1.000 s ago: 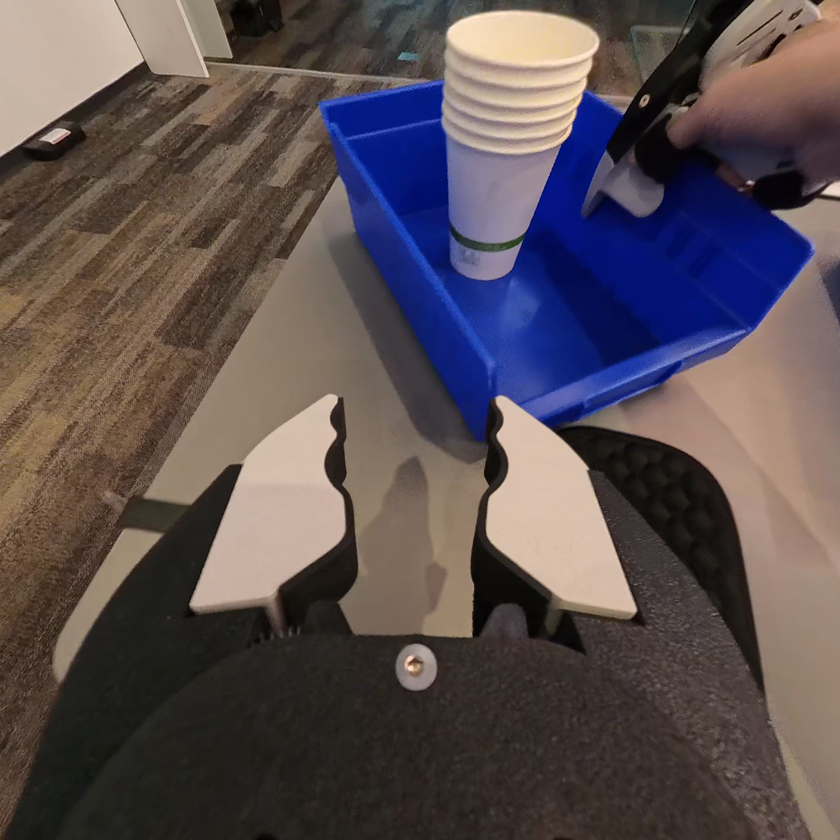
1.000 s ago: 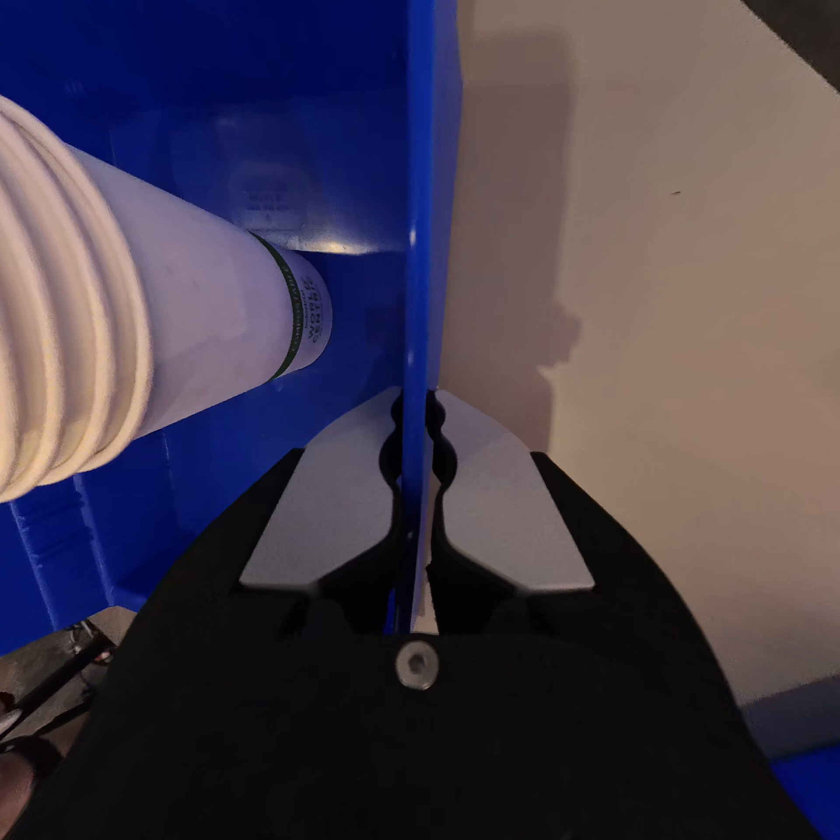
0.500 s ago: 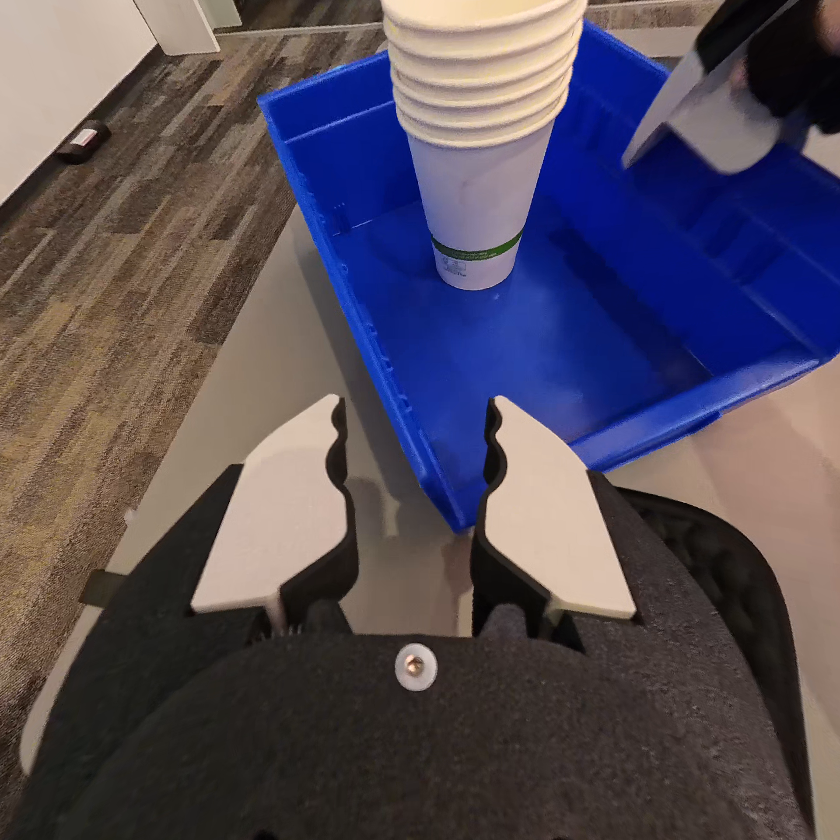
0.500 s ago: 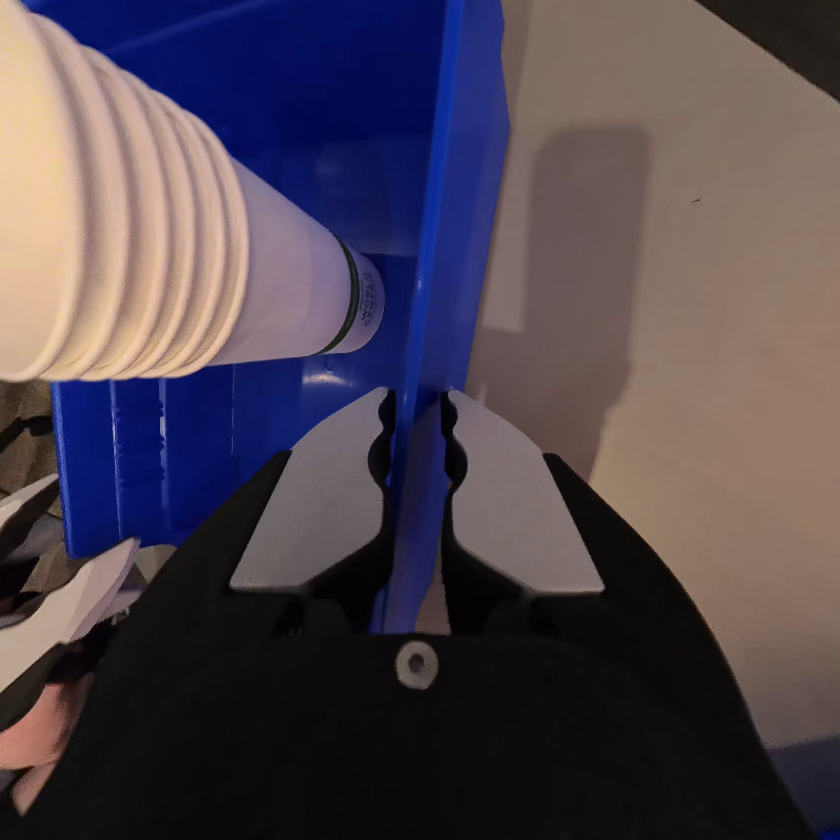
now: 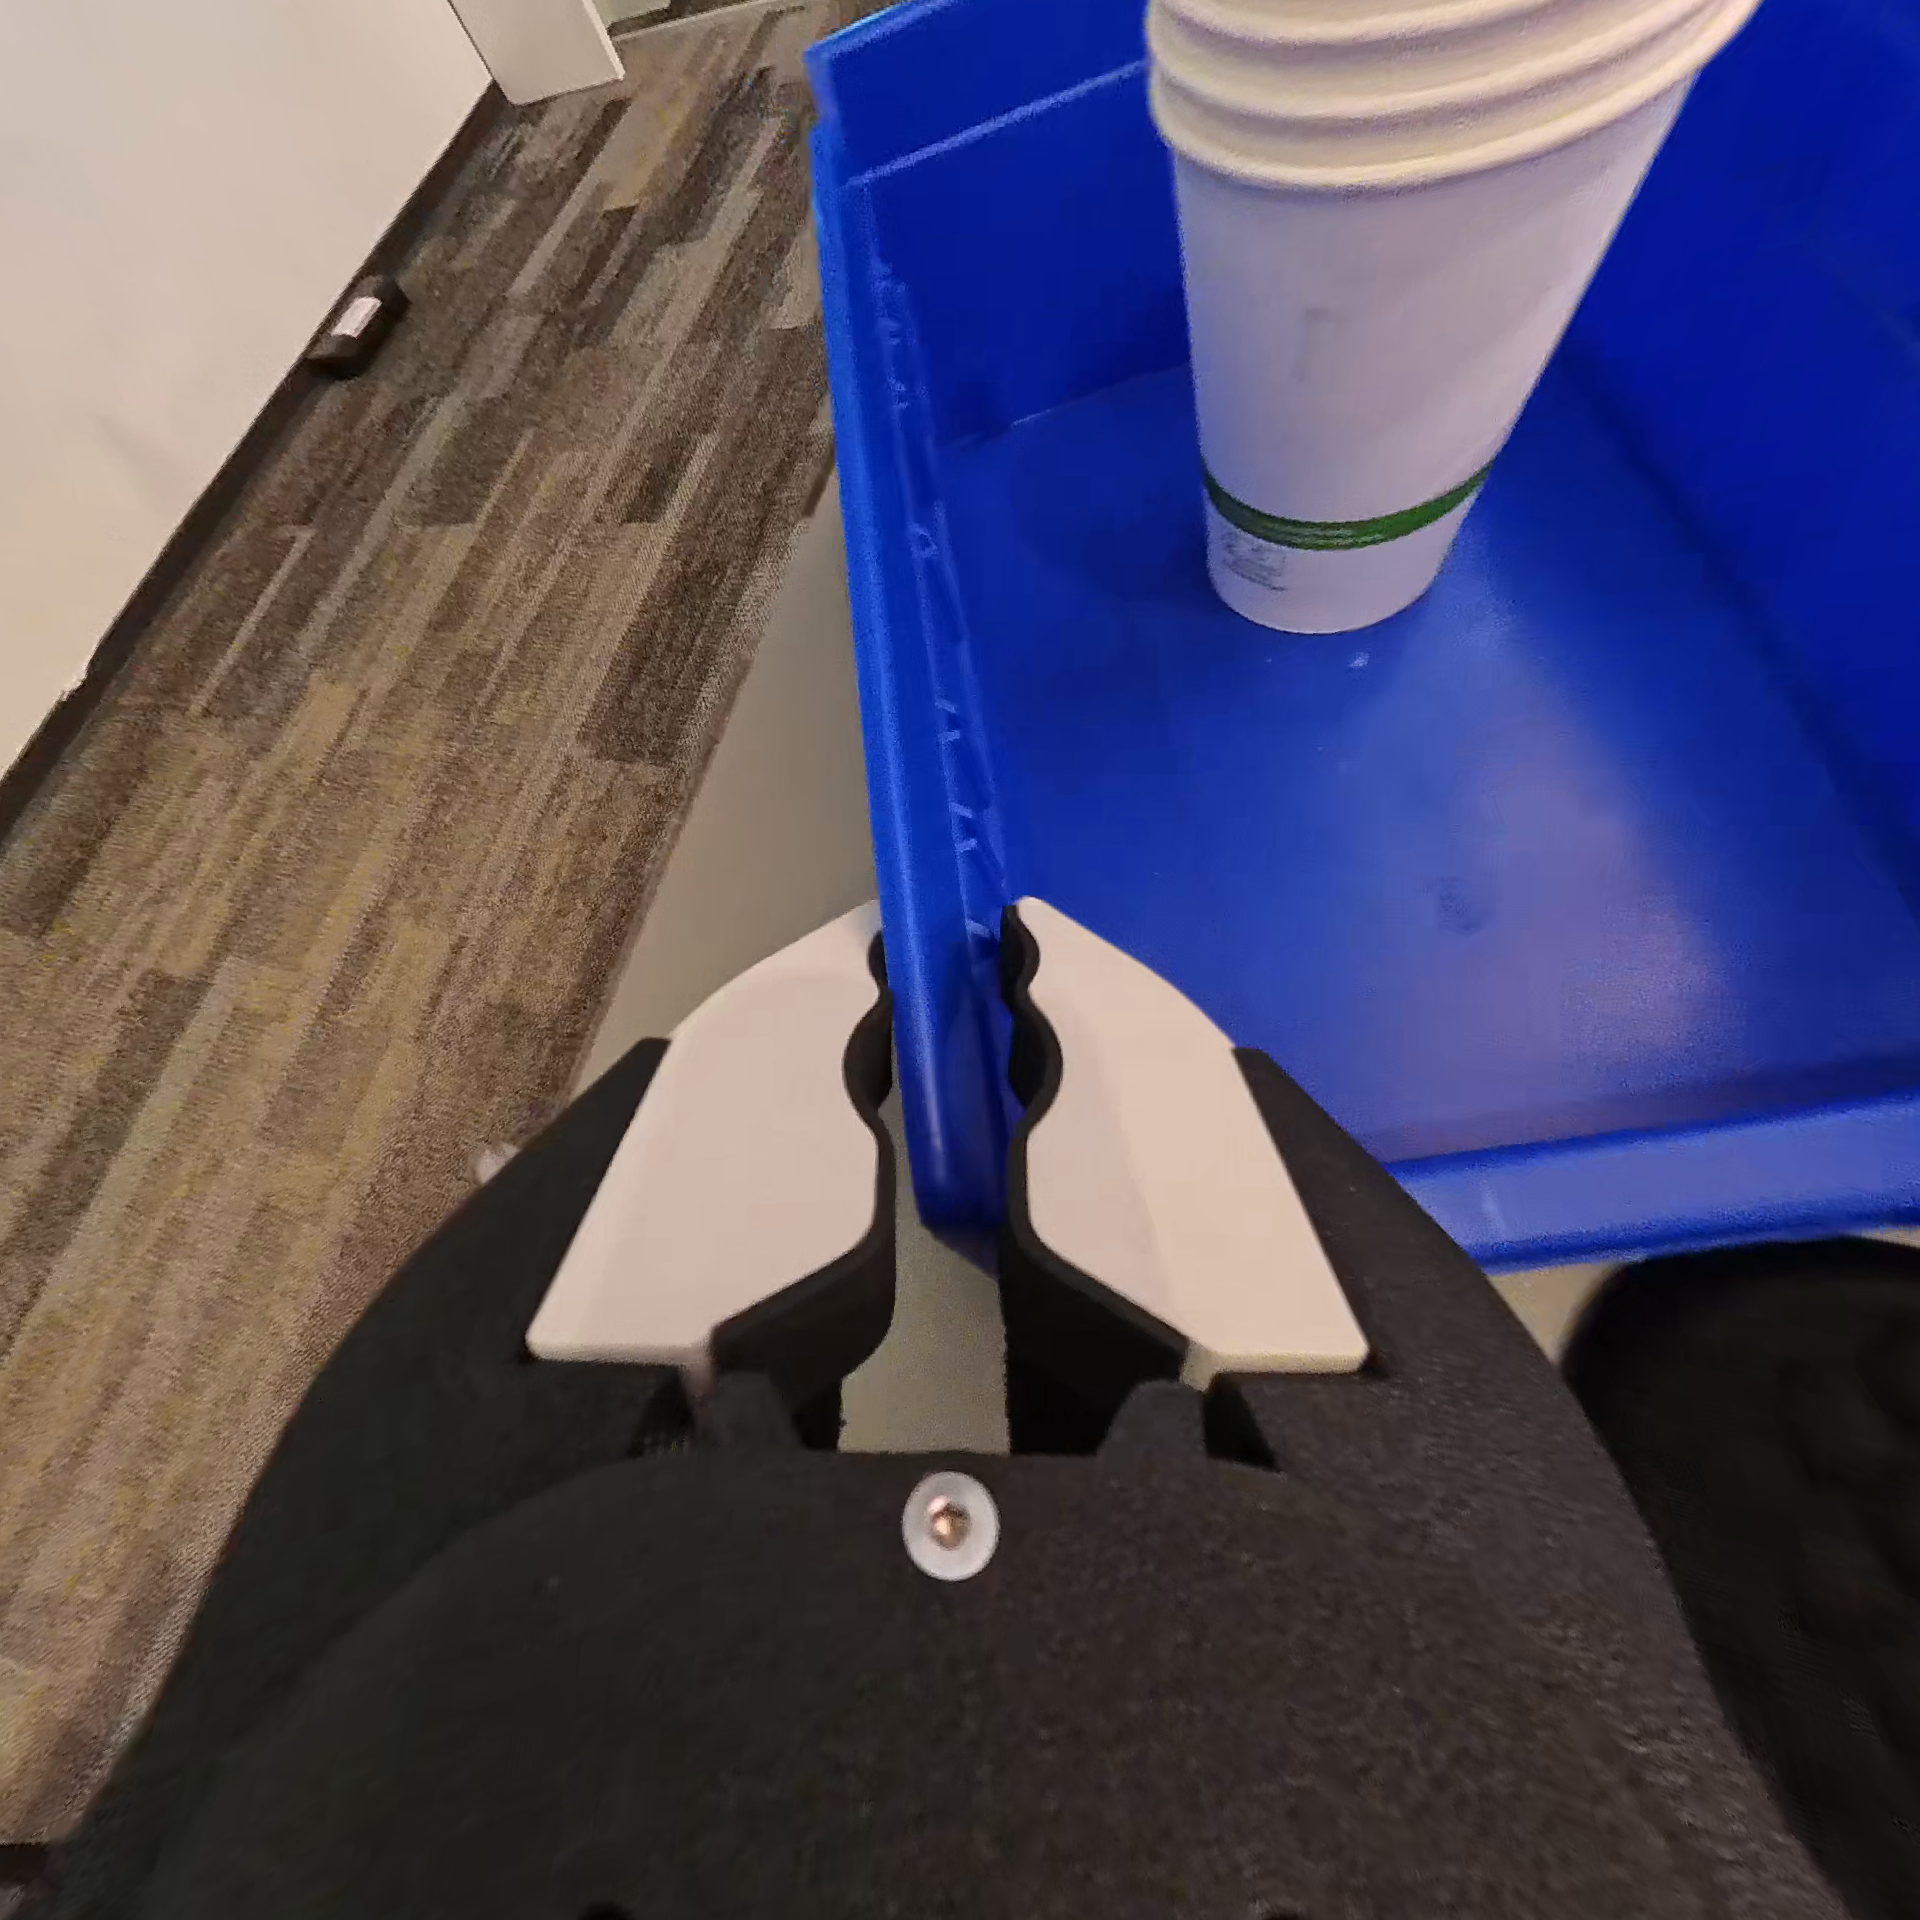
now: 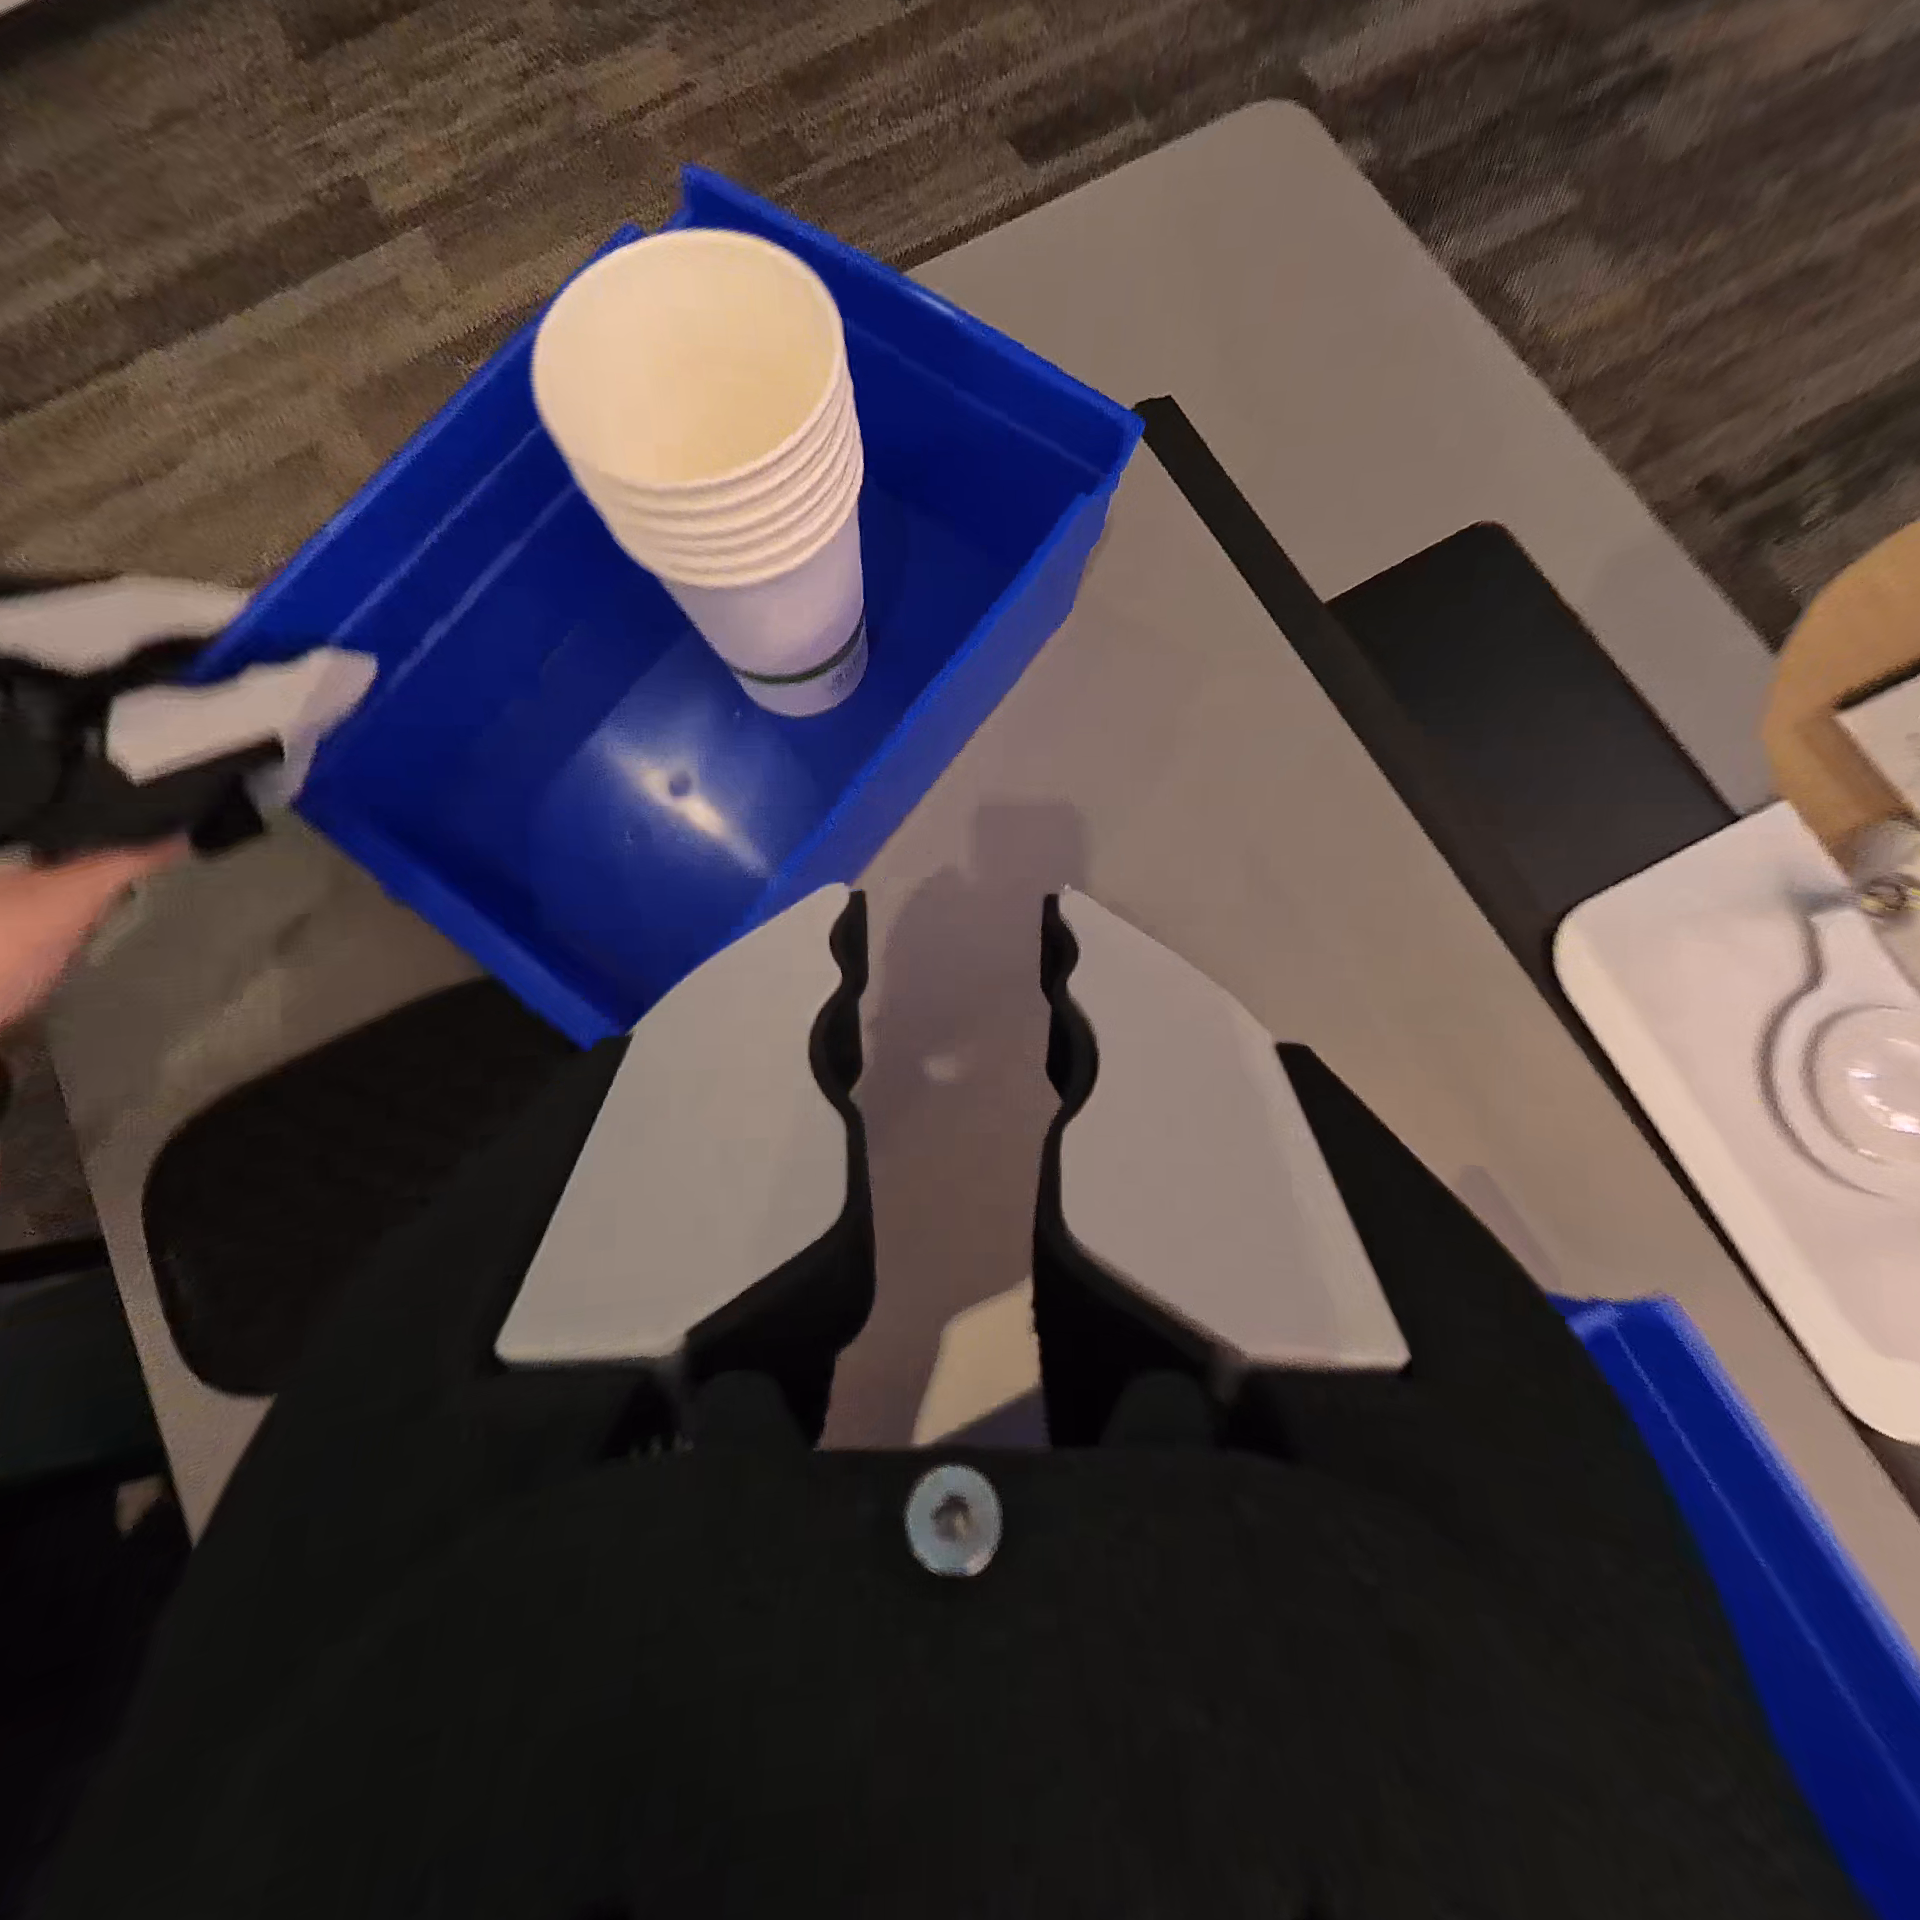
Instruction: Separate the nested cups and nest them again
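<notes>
A stack of several nested white paper cups [image 5: 1351, 364] stands upright inside a blue bin [image 5: 904, 520] on a grey table. My left gripper [image 5: 943, 920] is shut on the bin's left wall near its front corner, with one pad outside and one inside. The right wrist view shows the same cups [image 6: 748, 488], the bin [image 6: 987, 343] and the left gripper [image 6: 239, 649] clamped on the bin's wall at the left. My right gripper [image 6: 951, 899] is open and empty, above the bare table just right of the bin.
A white tray [image 6: 1714, 1091] with a clear item lies at the right. A second blue bin's edge [image 6: 1714, 1455] shows at lower right. A tan sleeve [image 6: 1829, 665] reaches over the tray. A black chair [image 6: 312, 1143] stands at the table's near side, with carpet beyond.
My right gripper let go of the bin's wall, opened and drew back above the table. My left gripper moved forward and closed on the bin's left wall.
</notes>
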The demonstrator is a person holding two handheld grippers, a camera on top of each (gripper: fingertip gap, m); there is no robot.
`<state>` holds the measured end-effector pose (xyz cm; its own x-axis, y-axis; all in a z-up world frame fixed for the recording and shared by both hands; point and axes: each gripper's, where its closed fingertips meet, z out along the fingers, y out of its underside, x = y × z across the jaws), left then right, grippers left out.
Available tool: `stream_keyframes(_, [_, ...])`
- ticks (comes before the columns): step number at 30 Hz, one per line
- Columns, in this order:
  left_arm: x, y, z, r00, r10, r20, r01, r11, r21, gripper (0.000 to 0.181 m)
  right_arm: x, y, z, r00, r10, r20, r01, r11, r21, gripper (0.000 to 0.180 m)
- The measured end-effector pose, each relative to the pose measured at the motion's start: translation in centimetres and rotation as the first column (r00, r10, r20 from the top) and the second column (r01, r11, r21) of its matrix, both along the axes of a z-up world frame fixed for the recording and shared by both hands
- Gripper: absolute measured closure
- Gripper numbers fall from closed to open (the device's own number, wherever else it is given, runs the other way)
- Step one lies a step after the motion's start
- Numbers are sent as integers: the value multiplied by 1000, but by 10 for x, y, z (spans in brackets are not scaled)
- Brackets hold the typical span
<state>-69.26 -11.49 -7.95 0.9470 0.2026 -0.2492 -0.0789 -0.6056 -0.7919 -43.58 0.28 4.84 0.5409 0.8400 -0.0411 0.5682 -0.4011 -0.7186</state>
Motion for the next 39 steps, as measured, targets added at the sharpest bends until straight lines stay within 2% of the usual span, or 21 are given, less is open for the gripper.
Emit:
stream_keyframes(5, [-39, 13, -1, 995, -62, 80, 66, 997, -47, 164, 46, -48, 10, 997, 70, 38, -73, 993, 90, 148])
stream_keyframes(10, [-67, 21, -1, 987, -138, 84, 143, 988, -57, 164, 93, -80, 1, 997, 80, 16, -81, 994, 67, 148])
stream_keyframes(16, [-83, 29, 0, 983, -162, 90, 168, 984, -64, 164, 179, -76, -17, 994, -100, 34, 97, 991, 91, 144])
stream_keyframes(21, [-86, 35, 0, 983, -152, 105, 157, 986, -46, 164, 264, -74, -38, 952, -305, 40, 302, 951, 58, 145])
stream_keyframes(27, [-89, 35, 1, 989, -121, 89, 124, 992, -33, 160, 329, -93, -66, 915, -402, 23, 402, 915, -35, 145])
stream_keyframes(33, [-92, 32, 24, 995, -96, 1, 96, 994, 46, 160, 370, -103, -80, 871, -486, 76, 489, 871, -34, 144])
stream_keyframes(36, [-90, 24, 32, 995, -81, 57, 79, 996, 48, 159, 383, -100, -79, 826, -556, 96, 559, 829, -7, 142])
stream_keyframes(39, [-83, 6, 34, 978, -31, 208, 25, 999, 30, 159, 382, -96, -79, 796, -599, 85, 603, 798, -24, 134])
